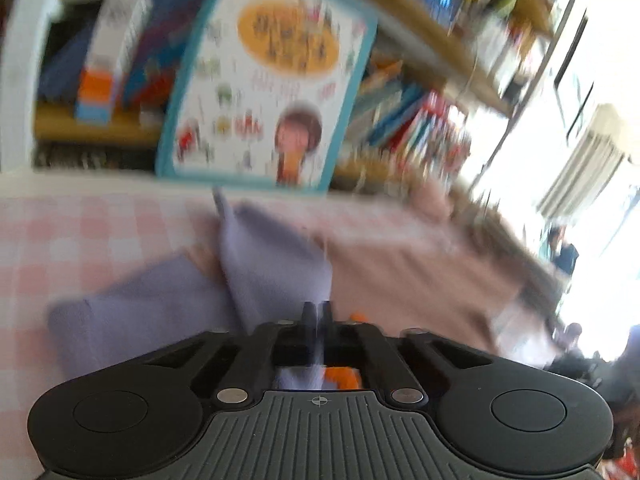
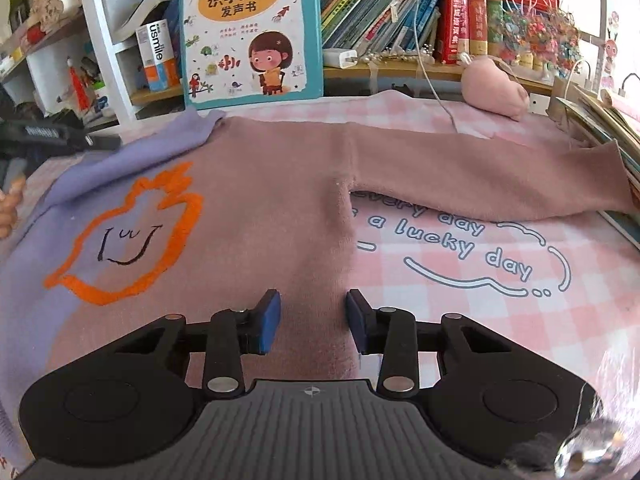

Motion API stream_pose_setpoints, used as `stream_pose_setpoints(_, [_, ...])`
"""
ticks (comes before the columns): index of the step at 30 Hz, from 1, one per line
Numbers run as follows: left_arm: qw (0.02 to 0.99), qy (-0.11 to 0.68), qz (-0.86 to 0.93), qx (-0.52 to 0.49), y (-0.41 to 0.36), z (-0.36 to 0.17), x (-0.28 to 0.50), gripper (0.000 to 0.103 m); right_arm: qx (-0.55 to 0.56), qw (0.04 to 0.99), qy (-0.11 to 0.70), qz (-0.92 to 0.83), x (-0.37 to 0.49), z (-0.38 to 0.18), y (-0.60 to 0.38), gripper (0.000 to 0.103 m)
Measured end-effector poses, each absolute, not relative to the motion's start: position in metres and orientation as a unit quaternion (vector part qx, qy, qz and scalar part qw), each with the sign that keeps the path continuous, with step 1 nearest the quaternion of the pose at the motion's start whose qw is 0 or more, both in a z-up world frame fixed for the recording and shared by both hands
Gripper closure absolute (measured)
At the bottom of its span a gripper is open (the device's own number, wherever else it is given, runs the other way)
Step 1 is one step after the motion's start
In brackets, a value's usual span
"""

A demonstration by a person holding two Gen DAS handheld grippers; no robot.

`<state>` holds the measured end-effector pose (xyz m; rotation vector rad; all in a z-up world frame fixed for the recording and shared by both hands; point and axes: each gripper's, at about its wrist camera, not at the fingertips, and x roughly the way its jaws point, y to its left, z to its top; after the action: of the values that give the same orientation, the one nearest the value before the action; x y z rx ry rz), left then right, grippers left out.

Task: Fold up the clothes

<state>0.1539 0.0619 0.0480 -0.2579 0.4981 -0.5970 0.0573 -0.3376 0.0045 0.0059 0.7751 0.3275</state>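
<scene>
A sweater, dusty pink on one half [image 2: 260, 184] and lilac on the other, lies spread on a pink checked cloth [image 2: 520, 304], with an orange outline face [image 2: 128, 236] on its chest. One pink sleeve [image 2: 500, 168] reaches out to the right. My right gripper [image 2: 313, 318] hovers open just above the sweater's lower pink part, nothing between its blue pads. In the blurred left wrist view my left gripper [image 1: 318, 312] is shut on a lifted fold of the lilac fabric [image 1: 272, 256], with the lilac sleeve [image 1: 132, 312] trailing left.
A children's book [image 2: 250, 28] leans upright against the bookshelf [image 2: 400, 20] behind the cloth. A pink plush toy [image 2: 494, 90] and a white cable [image 2: 432, 80] lie at the back right. Stacked books [image 2: 600, 120] border the right edge. A hand [image 2: 8, 208] shows at far left.
</scene>
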Motion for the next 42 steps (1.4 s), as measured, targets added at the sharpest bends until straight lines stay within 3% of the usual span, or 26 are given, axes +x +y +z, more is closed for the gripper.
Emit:
stream_pose_setpoints(6, [0.947, 0.144, -0.244, -0.149, 0.109, 0.089, 0.101, 0.103, -0.002, 0.914, 0.374, 0.16, 0.055, 0.004, -0.332, 0.068])
stream_pose_setpoints(9, [0.956, 0.169, -0.213, -0.109, 0.119, 0.095, 0.09, 0.102, 0.001, 0.914, 0.373, 0.158, 0.054, 0.004, -0.331, 0.067])
stream_pose_setpoints(11, [0.955, 0.203, -0.198, -0.084, 0.117, 0.09, 0.091, 0.095, 0.003, 0.915, 0.372, 0.157, 0.054, 0.003, -0.33, 0.066])
stream_pose_setpoints(12, [0.953, 0.221, -0.196, -0.07, 0.111, 0.086, 0.095, 0.089, 0.003, 0.916, 0.37, 0.156, 0.053, 0.003, -0.329, 0.065])
stream_pose_setpoints(13, [0.95, 0.236, -0.195, -0.057, 0.104, 0.081, 0.099, 0.071, -0.001, 0.916, 0.368, 0.158, 0.051, 0.003, -0.328, 0.062])
stream_pose_setpoints(14, [0.948, 0.248, -0.197, -0.044, 0.095, 0.075, 0.106, 0.044, -0.009, 0.916, 0.367, 0.162, 0.049, 0.003, -0.325, 0.056])
stream_pose_setpoints(16, [0.942, 0.263, -0.209, -0.026, 0.076, 0.064, 0.122, 0.02, -0.029, 0.916, 0.361, 0.171, 0.043, 0.002, -0.318, 0.053])
stream_pose_setpoints(24, [0.918, 0.303, -0.257, 0.011, 0.015, 0.033, 0.175, 0.022, -0.025, 0.924, 0.343, 0.165, 0.035, -0.002, -0.319, 0.052])
stream_pose_setpoints(25, [0.917, 0.308, -0.254, 0.015, 0.01, 0.029, 0.181, 0.032, -0.024, 0.925, 0.341, 0.164, 0.034, -0.002, -0.319, 0.052])
stream_pose_setpoints(26, [0.915, 0.316, -0.25, 0.017, 0.005, 0.025, 0.188, 0.051, -0.024, 0.926, 0.339, 0.164, 0.033, -0.002, -0.319, 0.052])
stream_pose_setpoints(27, [0.912, 0.328, -0.246, 0.016, 0.002, 0.02, 0.195, 0.057, -0.023, 0.927, 0.337, 0.163, 0.033, -0.003, -0.319, 0.052])
stream_pose_setpoints(36, [0.9, 0.372, -0.228, -0.004, 0.001, 0.0, 0.224, 0.059, -0.025, 0.927, 0.337, 0.166, 0.032, -0.002, -0.319, 0.052])
stream_pose_setpoints(37, [0.899, 0.371, -0.233, -0.008, 0.002, 0.0, 0.223, 0.071, -0.025, 0.927, 0.336, 0.166, 0.032, -0.003, -0.319, 0.052])
stream_pose_setpoints(38, [0.9, 0.365, -0.236, -0.013, 0.003, 0.002, 0.222, 0.098, -0.024, 0.927, 0.335, 0.166, 0.032, -0.003, -0.319, 0.052])
stream_pose_setpoints(42, [0.931, 0.286, -0.221, -0.046, 0.02, 0.027, 0.198, 0.099, -0.021, 0.929, 0.332, 0.164, 0.031, -0.003, -0.319, 0.051])
